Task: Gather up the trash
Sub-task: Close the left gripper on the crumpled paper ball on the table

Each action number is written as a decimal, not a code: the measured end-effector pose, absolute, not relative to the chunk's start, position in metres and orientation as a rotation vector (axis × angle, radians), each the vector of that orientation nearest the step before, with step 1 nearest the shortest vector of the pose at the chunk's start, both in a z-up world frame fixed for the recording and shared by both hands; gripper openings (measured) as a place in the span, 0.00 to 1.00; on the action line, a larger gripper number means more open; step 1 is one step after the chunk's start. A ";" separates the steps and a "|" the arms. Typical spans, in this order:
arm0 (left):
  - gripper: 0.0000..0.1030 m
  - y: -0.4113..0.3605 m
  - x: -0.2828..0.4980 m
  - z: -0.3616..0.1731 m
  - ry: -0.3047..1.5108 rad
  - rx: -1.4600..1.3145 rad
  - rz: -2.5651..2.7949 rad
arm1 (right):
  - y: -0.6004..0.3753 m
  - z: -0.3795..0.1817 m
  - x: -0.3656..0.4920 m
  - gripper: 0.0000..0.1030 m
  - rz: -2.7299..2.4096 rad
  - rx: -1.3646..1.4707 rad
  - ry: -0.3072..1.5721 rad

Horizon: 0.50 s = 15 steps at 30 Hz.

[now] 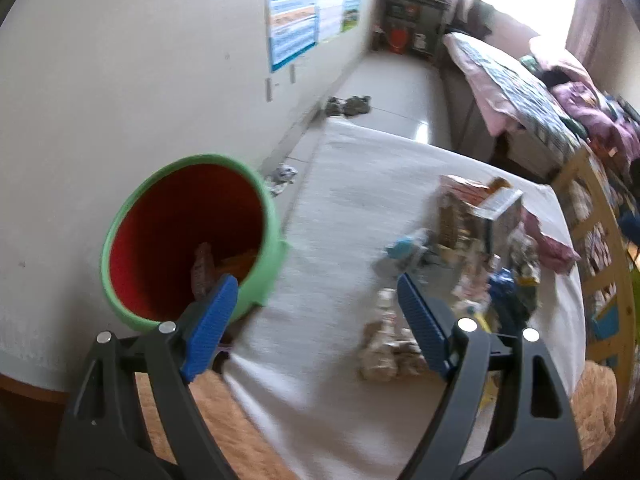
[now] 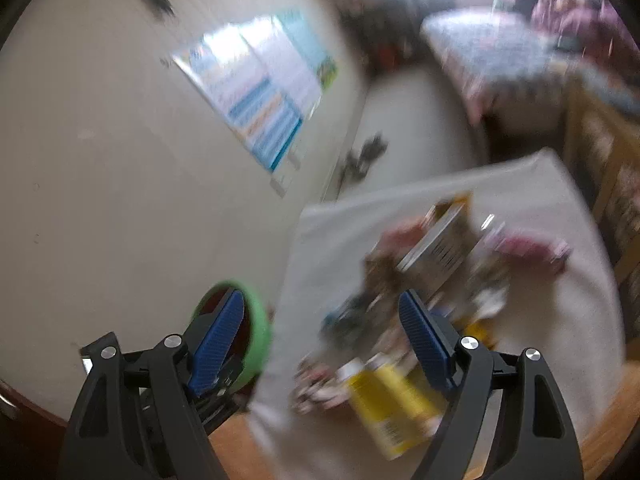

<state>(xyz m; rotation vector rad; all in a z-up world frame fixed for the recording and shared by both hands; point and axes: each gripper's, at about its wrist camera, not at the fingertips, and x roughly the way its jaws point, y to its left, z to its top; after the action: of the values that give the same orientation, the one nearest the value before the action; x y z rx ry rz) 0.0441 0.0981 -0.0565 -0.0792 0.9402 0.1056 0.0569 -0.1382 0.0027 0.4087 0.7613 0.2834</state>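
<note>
The left gripper point(image 1: 316, 316) hangs with its blue pads spread apart and nothing between them, and the right gripper point(image 2: 322, 332) is likewise spread and empty. A heap of trash point(image 1: 472, 256) lies on the white cloth point(image 1: 352, 208), apparently wrappers and cartons, though blur hides detail. The green bin point(image 1: 188, 236) stands left of the cloth by the wall, some wrappers already inside.

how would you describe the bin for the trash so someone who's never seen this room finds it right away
Start at the long pale wall with the blue posters. Follow it down to the near corner of the white mat strewn with wrappers. The bin stands there between wall and mat: a round bucket with a green outside and rim and a red inside, a few scraps already in it, the only container among loose litter.
</note>
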 end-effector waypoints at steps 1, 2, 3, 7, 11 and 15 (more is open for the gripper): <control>0.77 0.092 0.044 -0.056 0.940 -0.069 0.098 | -0.145 0.005 0.054 0.75 0.276 0.417 0.741; 0.77 0.085 0.045 -0.056 0.940 -0.054 0.088 | -0.152 0.007 0.052 0.75 0.267 0.436 0.728; 0.77 0.078 0.045 -0.056 0.942 -0.044 0.081 | -0.157 0.007 0.051 0.76 0.267 0.456 0.736; 0.77 0.061 0.046 -0.056 0.951 -0.010 0.064 | -0.175 0.000 0.054 0.76 0.273 0.473 0.793; 0.77 0.054 0.044 -0.057 0.951 0.008 0.063 | -0.183 -0.003 0.051 0.76 0.265 0.447 0.799; 0.77 0.053 0.044 -0.059 0.961 0.003 0.069 | -0.192 -0.014 0.054 0.76 0.389 0.610 0.875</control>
<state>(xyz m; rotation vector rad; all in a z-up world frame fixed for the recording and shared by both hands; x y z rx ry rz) 0.0444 0.0531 -0.0591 0.0027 0.9614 0.0688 0.0537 -0.1917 -0.0136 0.6102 0.8746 0.3889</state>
